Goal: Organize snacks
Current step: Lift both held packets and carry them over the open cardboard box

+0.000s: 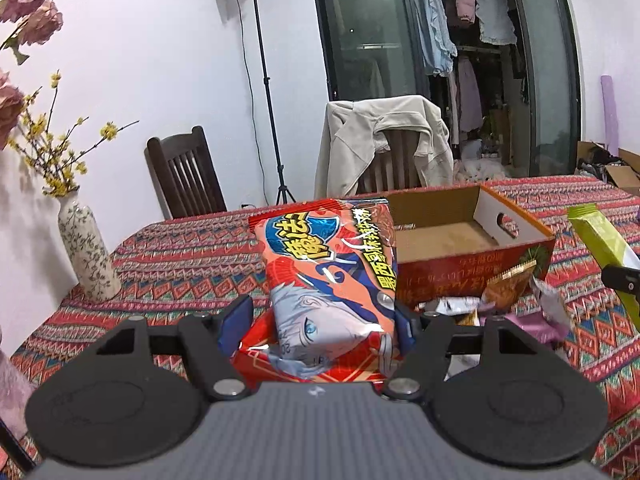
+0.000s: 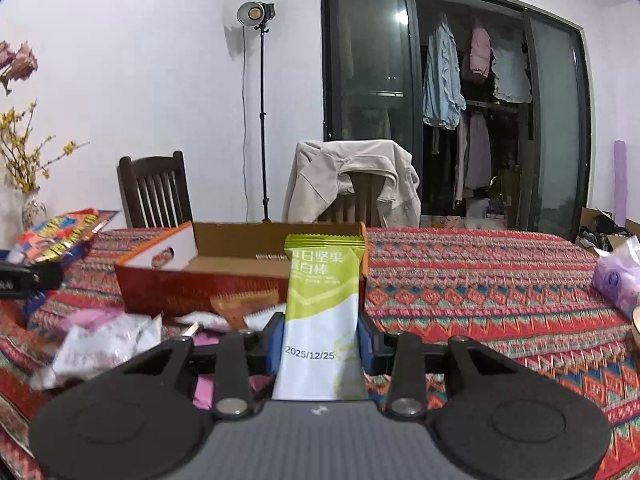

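My left gripper [image 1: 320, 326] is shut on a puffy red snack bag [image 1: 330, 276] with a cartoon face, held up above the patterned tablecloth. The same red snack bag [image 2: 56, 236] shows at the far left of the right wrist view. My right gripper [image 2: 322, 340] is shut on a green and white nut bar [image 2: 322, 308], which stands upright between the blue pads. That nut bar [image 1: 600, 240] also appears at the right edge of the left wrist view. An open cardboard box [image 1: 460, 236] with red sides stands behind both, and the cardboard box [image 2: 240, 268] looks empty inside.
Loose snack packets [image 2: 108, 344] lie in a pile in front of the box. A flower vase [image 1: 86, 252] stands at the table's left edge. A purple tissue pack [image 2: 618, 280] lies at the right. Two chairs [image 1: 184, 176] stand behind the table, one draped with a beige jacket [image 1: 380, 136].
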`<action>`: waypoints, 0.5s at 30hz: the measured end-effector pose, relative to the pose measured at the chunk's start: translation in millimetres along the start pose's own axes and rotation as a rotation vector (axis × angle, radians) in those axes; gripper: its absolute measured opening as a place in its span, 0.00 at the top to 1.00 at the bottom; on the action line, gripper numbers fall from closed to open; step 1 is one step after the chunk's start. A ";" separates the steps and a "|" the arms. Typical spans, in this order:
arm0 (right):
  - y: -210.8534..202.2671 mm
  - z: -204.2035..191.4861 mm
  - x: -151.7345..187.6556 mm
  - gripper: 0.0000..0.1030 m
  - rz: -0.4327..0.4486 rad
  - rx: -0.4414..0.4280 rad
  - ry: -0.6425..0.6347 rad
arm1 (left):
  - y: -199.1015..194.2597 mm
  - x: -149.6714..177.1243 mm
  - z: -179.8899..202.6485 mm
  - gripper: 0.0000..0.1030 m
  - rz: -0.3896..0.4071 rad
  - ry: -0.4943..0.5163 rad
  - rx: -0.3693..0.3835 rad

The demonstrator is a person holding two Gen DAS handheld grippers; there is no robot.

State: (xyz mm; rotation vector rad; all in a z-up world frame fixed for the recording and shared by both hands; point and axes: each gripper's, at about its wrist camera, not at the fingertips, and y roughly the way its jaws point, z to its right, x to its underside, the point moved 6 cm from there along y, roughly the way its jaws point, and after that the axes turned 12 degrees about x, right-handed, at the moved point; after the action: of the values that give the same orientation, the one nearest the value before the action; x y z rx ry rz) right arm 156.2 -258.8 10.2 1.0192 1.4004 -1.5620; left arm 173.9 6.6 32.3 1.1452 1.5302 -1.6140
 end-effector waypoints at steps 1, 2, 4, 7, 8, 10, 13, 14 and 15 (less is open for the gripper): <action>1.1 -2.1 -5.0 0.65 0.000 -0.001 -0.005 | 2.1 -4.2 -0.6 0.30 0.004 -0.003 0.005; 3.2 -5.5 -10.7 0.65 0.002 -0.003 -0.013 | 4.5 -7.6 -1.4 0.30 0.007 -0.005 0.009; 7.8 -13.0 -20.8 0.65 0.009 -0.007 -0.032 | 9.9 -15.1 -1.0 0.30 0.016 -0.004 0.012; 17.3 -24.6 -32.6 0.65 0.007 -0.021 -0.051 | 20.1 -24.2 -0.9 0.30 0.015 -0.011 0.021; 21.6 -29.4 -36.4 0.65 0.005 -0.026 -0.058 | 23.5 -26.5 -0.6 0.30 0.014 -0.012 0.024; 30.2 -37.5 -43.3 0.65 0.004 -0.031 -0.071 | 31.1 -31.4 -0.5 0.30 0.011 -0.011 0.026; 45.9 -49.5 -55.3 0.65 -0.001 -0.043 -0.081 | 44.9 -38.4 -1.2 0.30 0.003 -0.014 0.033; 50.4 -52.9 -58.7 0.65 -0.001 -0.045 -0.085 | 50.4 -41.0 -1.2 0.30 0.000 -0.016 0.034; 55.6 -56.7 -63.2 0.65 -0.001 -0.045 -0.088 | 56.4 -44.5 -1.4 0.30 -0.002 -0.017 0.035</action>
State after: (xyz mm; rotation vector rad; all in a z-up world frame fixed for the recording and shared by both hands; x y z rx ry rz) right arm 234.5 -204.2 44.9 0.9125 1.3692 -1.5503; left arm 243.3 -4.5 47.6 1.1458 1.4987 -1.6534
